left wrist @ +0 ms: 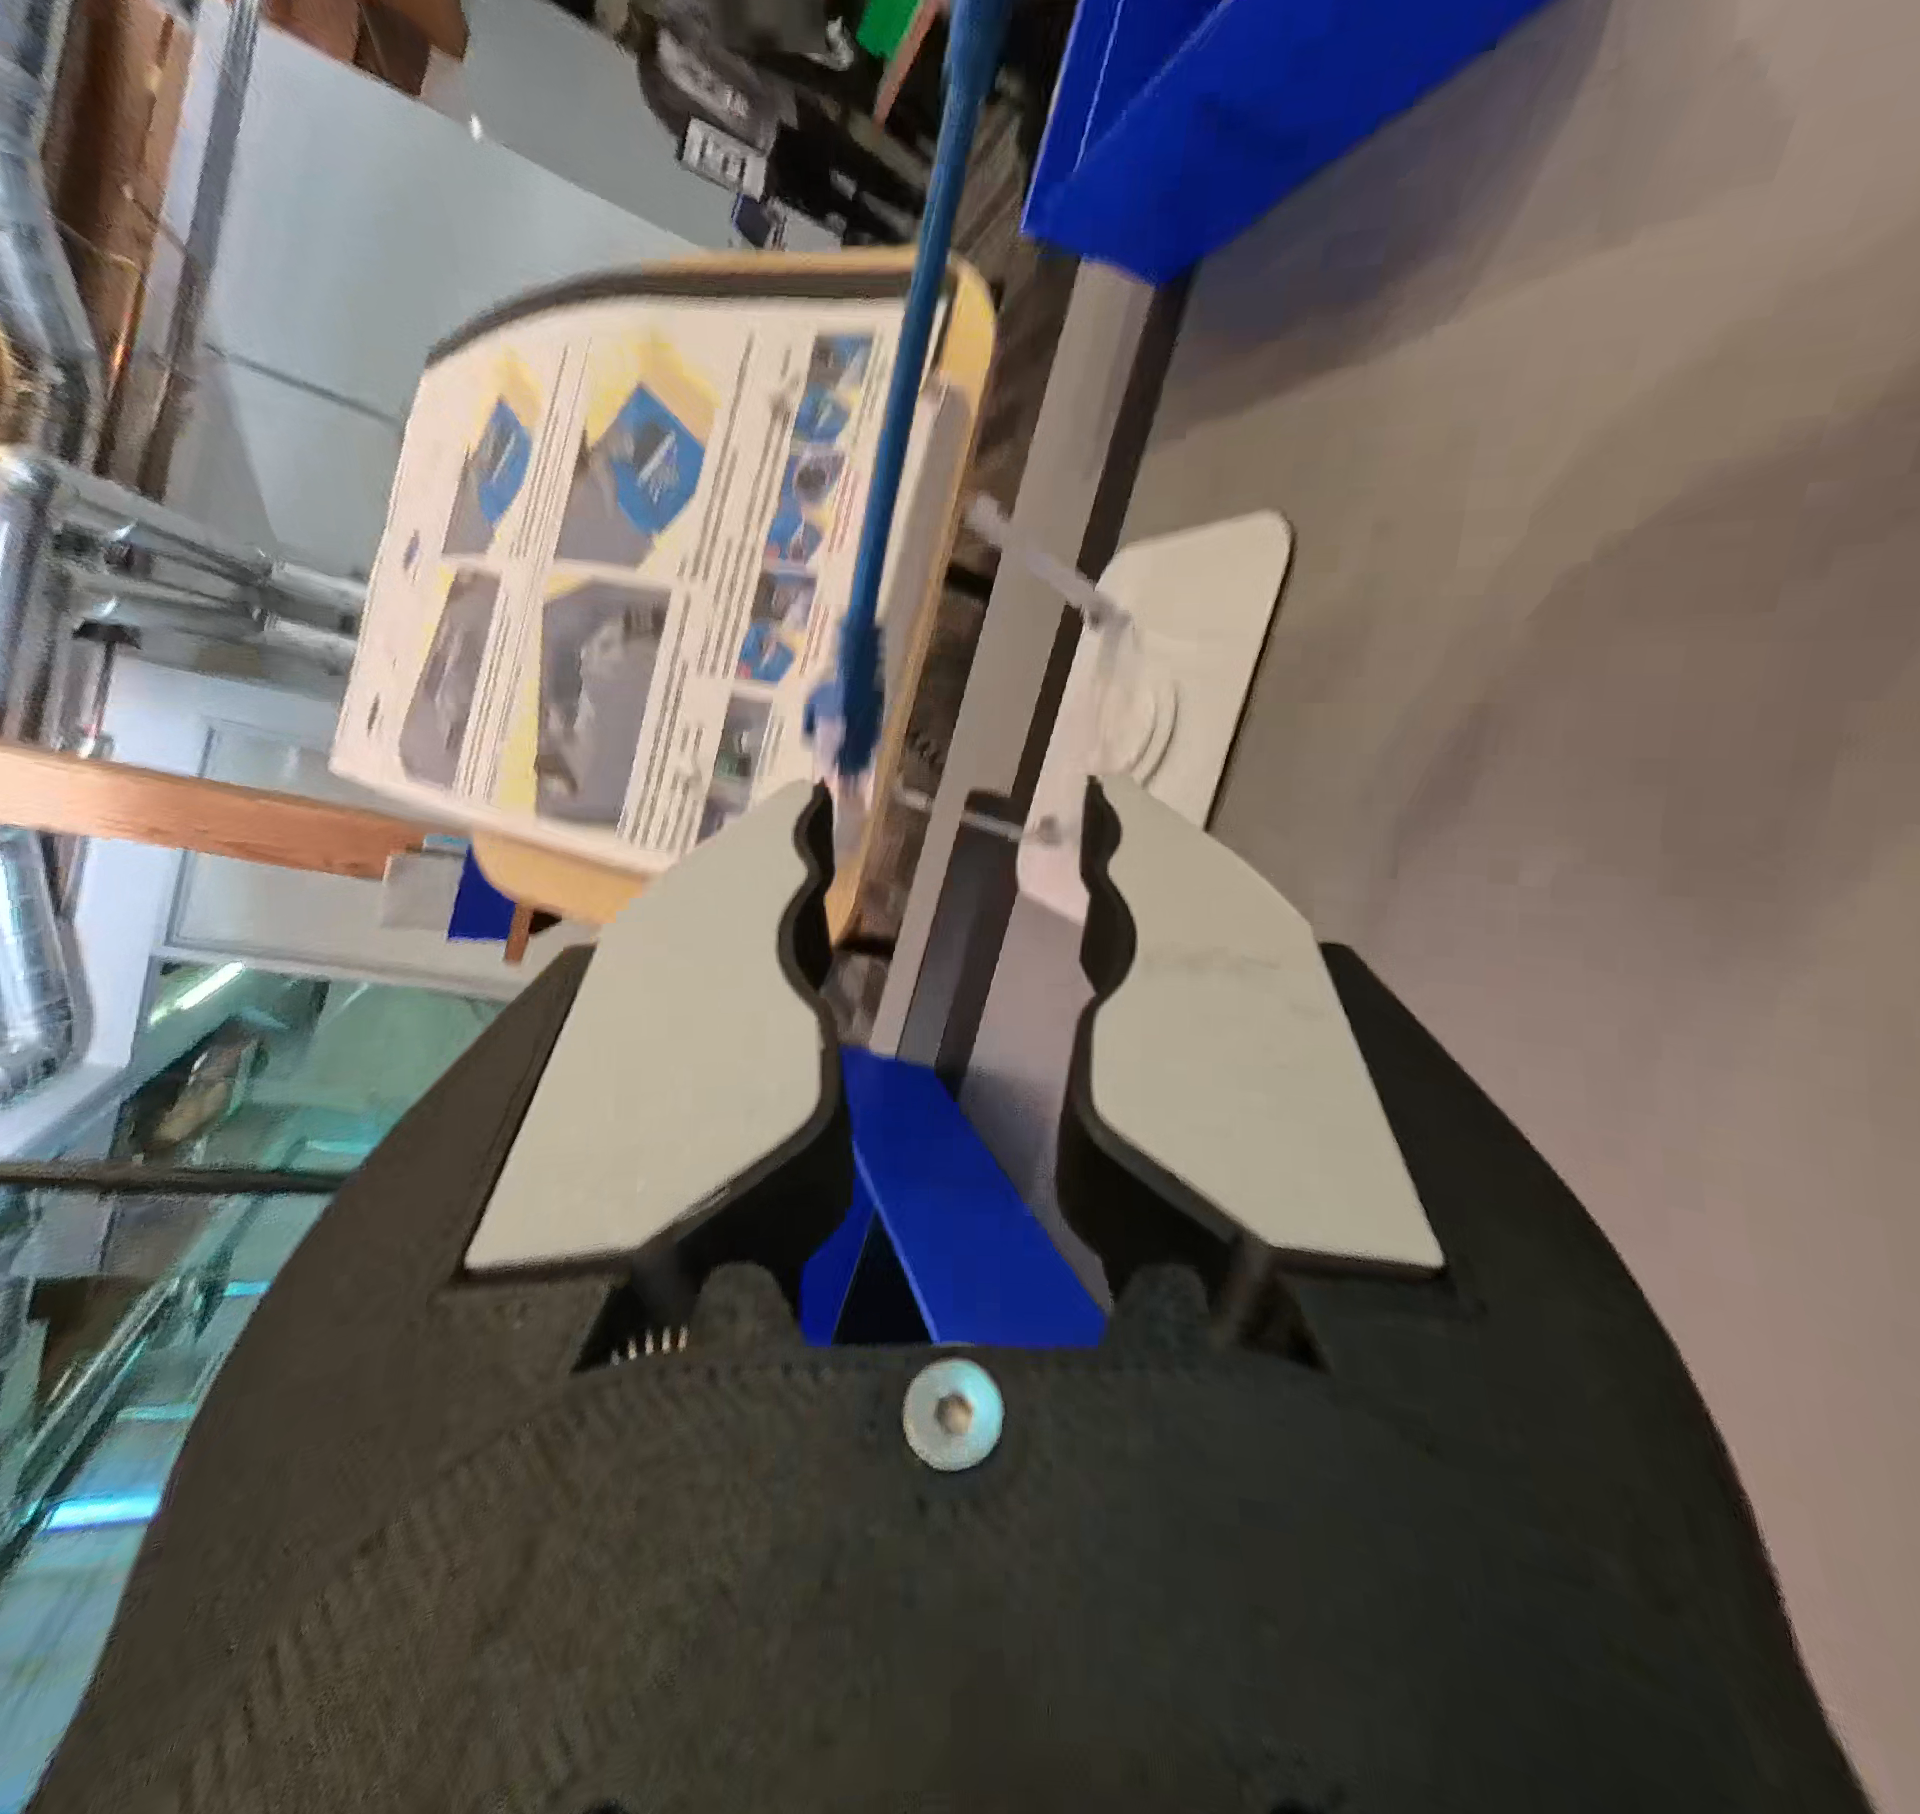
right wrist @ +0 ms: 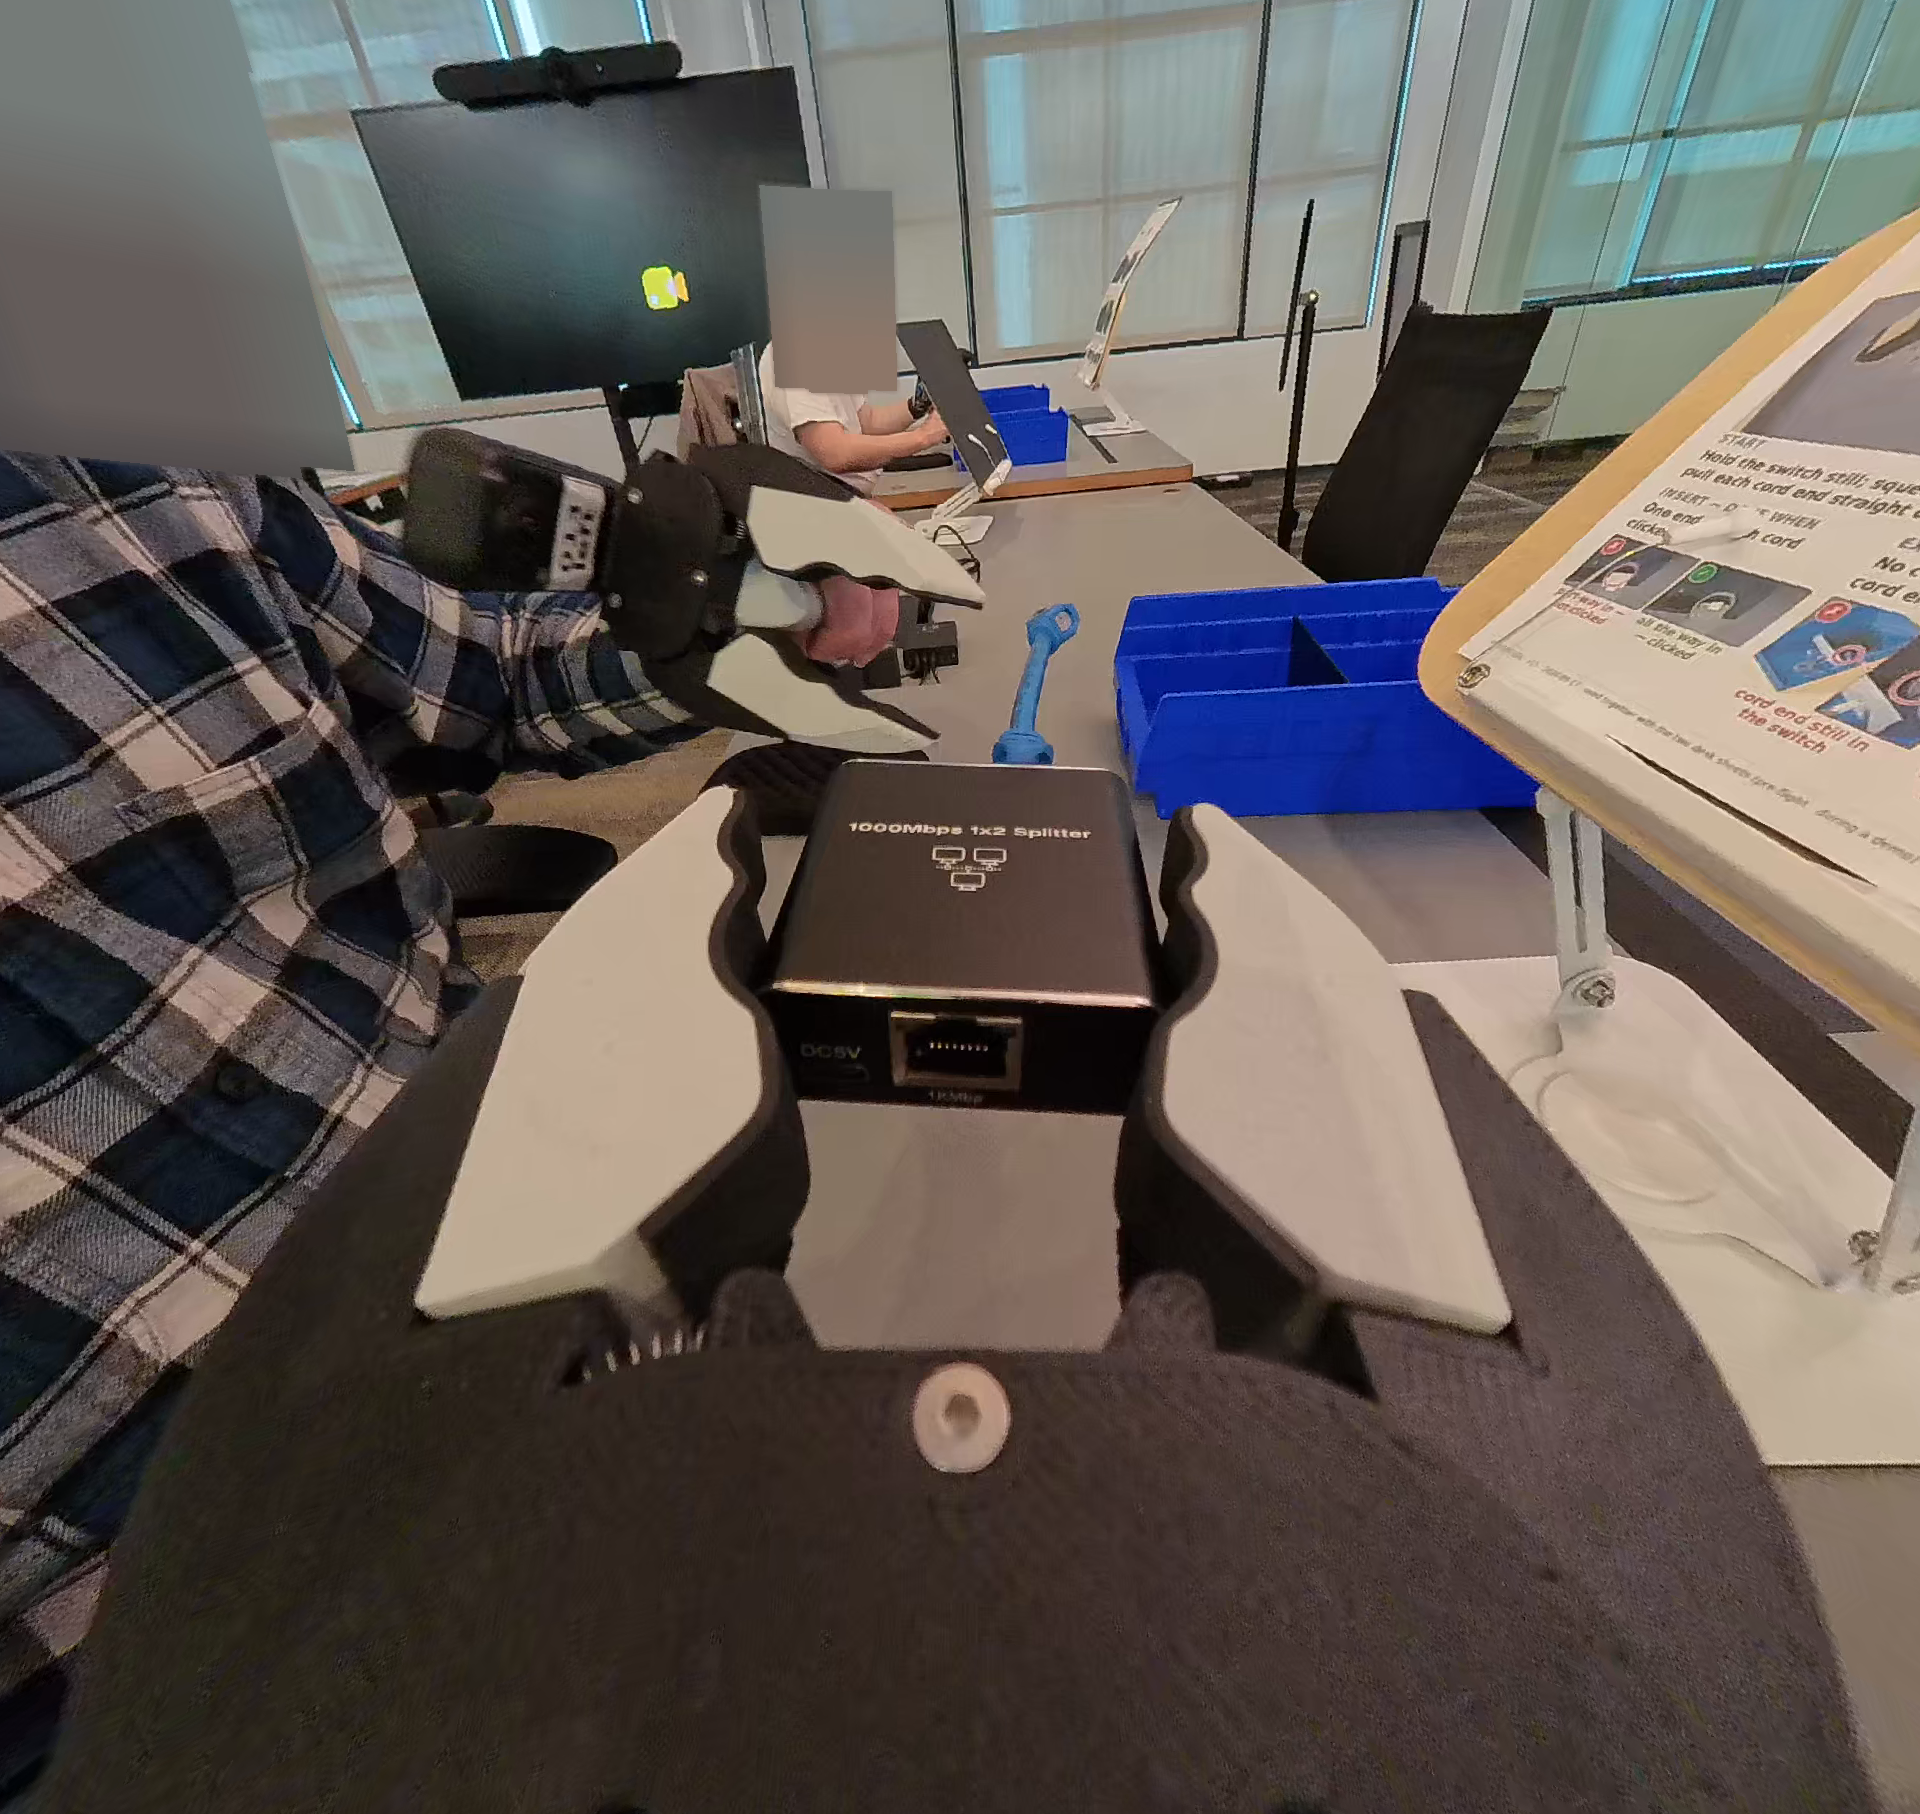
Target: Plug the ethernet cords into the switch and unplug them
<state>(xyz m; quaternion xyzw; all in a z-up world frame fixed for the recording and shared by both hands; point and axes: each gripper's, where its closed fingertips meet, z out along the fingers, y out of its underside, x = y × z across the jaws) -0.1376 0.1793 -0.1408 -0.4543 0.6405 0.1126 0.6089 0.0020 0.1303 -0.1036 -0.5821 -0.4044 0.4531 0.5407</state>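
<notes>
My right gripper (right wrist: 961, 933) is clamped on the black switch (right wrist: 961, 891), both pads pressed against its sides, and the near face with its single port turned toward the camera. A blue ethernet cord (right wrist: 1034, 678) is plugged into the far end of the switch and runs away across the grey table (right wrist: 1351, 891). My left gripper (right wrist: 951, 658) hovers beyond the switch, to its left, jaws spread with nothing between them. In its own blurred view, a blue cord end (left wrist: 857, 694) hangs just ahead of one fingertip (left wrist: 805, 829), untouched. Right of the cord sits a blue divided bin (right wrist: 1299, 725). Nearer on the right, an instruction board (right wrist: 1714, 569) leans on a white stand (right wrist: 1579, 933). My plaid sleeve (right wrist: 208, 829) fills the left side.
</notes>
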